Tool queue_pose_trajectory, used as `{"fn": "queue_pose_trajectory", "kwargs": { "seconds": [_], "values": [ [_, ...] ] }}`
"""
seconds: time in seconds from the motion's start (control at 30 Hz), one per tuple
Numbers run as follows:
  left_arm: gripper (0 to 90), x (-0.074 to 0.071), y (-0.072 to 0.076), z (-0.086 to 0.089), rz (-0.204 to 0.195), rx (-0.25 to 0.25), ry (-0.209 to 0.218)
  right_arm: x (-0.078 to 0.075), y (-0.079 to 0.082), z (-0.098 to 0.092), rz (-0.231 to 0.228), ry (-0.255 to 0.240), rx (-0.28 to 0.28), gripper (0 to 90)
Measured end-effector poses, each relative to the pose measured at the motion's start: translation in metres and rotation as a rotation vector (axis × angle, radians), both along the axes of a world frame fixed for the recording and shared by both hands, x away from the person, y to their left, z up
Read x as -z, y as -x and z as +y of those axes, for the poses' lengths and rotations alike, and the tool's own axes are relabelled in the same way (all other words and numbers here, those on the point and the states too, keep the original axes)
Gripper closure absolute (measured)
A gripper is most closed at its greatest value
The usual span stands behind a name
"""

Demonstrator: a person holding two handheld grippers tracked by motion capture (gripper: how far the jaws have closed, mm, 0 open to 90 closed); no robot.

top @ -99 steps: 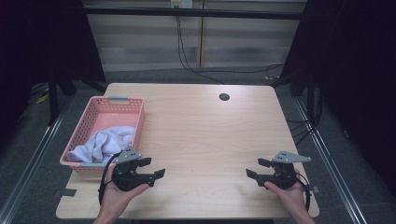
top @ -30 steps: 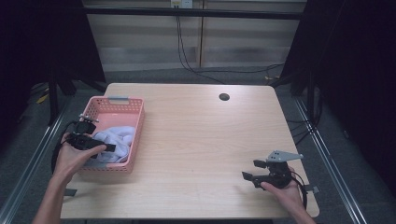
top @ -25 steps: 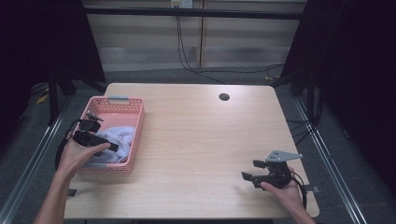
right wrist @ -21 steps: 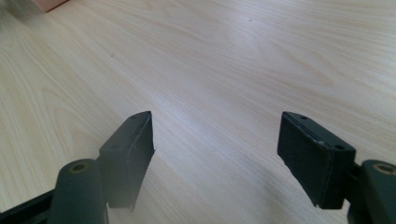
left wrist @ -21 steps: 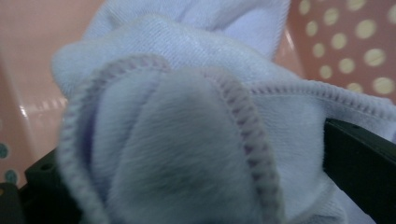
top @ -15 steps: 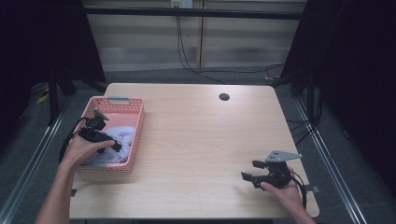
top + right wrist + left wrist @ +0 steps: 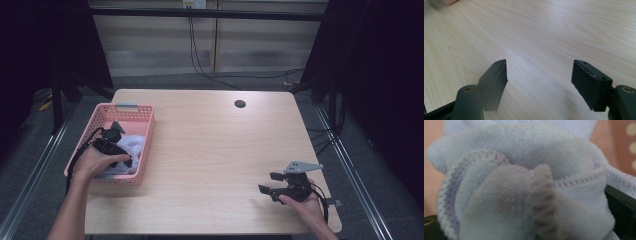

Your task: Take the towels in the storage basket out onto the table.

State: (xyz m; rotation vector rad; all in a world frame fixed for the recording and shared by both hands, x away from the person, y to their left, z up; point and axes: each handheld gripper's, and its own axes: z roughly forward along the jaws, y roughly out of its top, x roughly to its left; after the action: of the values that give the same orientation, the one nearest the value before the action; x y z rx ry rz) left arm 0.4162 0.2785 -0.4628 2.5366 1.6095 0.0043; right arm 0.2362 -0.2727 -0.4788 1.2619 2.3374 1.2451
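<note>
The pale lavender fleece cloth [image 7: 529, 182] lies bunched in the pink perforated plastic basket [image 7: 142, 150] at mid-left, crowding the left gripper [image 7: 117, 152] so closely that its fingers' state cannot be told. The right gripper [image 7: 539, 85], fingers spread, hovers above the light wooden worktop [image 7: 210, 145].

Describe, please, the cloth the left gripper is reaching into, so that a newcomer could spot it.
On the wooden table, look to the pink perforated basket at its left edge. The pale lilac-white fleecy cloth lies crumpled inside, under the left gripper; it is the table's only soft item.
</note>
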Motion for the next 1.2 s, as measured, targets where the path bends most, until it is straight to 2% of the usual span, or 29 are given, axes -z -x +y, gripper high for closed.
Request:
{"fn": "queue_pose_trajectory", "kwargs": {
  "seconds": [0.07,0.13,0.23,0.27,0.33,0.37,0.4,0.47,0.6,0.67,0.7,0.8,0.93,1.03,1.07,1.1,1.2],
  "values": [
    [8.7,-0.001,-0.002,-0.002,0.019,-0.015,-0.005,0.0,0.001,0.001,0.005,-0.002,0.003,28.5],
    [11.5,-0.002,-0.003,-0.001,0.015,-0.005,-0.011,-0.001,0.001,0.001,0.004,0.0,0.0,28.5],
    [16.0,-0.003,-0.002,0.002,0.013,-0.007,0.003,0.0,0.001,0.0,0.003,-0.002,0.0,28.5],
    [20.1,-0.006,-0.002,0.006,0.001,-0.021,0.028,-0.001,0.001,-0.001,0.007,-0.003,0.003,28.4],
    [23.4,-0.006,-0.001,0.008,-0.007,-0.012,0.035,-0.001,0.001,-0.001,0.005,-0.004,0.007,28.3],
    [25.9,-0.008,0.0,0.011,-0.014,-0.018,0.057,-0.001,0.001,-0.002,0.004,-0.004,0.008,28.3],
    [27.6,-0.009,-0.001,0.013,-0.017,-0.01,0.063,-0.001,0.001,-0.002,0.006,-0.006,0.008,28.2],
    [31.3,-0.011,0.0,0.014,-0.026,-0.03,0.084,0.0,0.0,-0.001,0.004,-0.002,0.009,28.2],
    [37.2,-0.014,0.001,0.017,-0.041,-0.011,0.1,-0.001,-0.001,-0.001,0.008,-0.008,0.011,28.1],
    [40.6,-0.016,0.002,0.022,-0.05,-0.023,0.126,-0.001,-0.001,-0.001,0.008,-0.008,0.012,27.9],
    [41.7,-0.017,0.003,0.023,-0.063,-0.025,0.137,-0.001,-0.001,-0.001,0.008,-0.01,0.012,27.9],
    [43.3,-0.018,0.004,0.025,-0.061,-0.029,0.163,-0.001,-0.002,-0.002,0.005,-0.014,0.017,27.8],
    [44.7,-0.02,0.004,0.027,-0.06,-0.022,0.166,-0.001,-0.002,-0.003,0.004,-0.018,0.028,27.5],
    [45.8,-0.022,0.006,0.027,-0.077,-0.026,0.167,-0.001,-0.002,-0.004,0.004,-0.015,0.029,27.4],
    [46.0,-0.023,0.007,0.028,-0.098,-0.033,0.171,-0.001,-0.001,-0.003,0.003,-0.015,0.03,27.4],
    [46.2,-0.025,0.007,0.029,-0.103,-0.042,0.183,-0.001,-0.001,-0.003,0.003,-0.016,0.029,27.4],
    [46.2,-0.026,0.008,0.03,-0.092,-0.042,0.199,-0.001,-0.001,-0.003,0.007,-0.012,0.026,27.5]
  ]
}}
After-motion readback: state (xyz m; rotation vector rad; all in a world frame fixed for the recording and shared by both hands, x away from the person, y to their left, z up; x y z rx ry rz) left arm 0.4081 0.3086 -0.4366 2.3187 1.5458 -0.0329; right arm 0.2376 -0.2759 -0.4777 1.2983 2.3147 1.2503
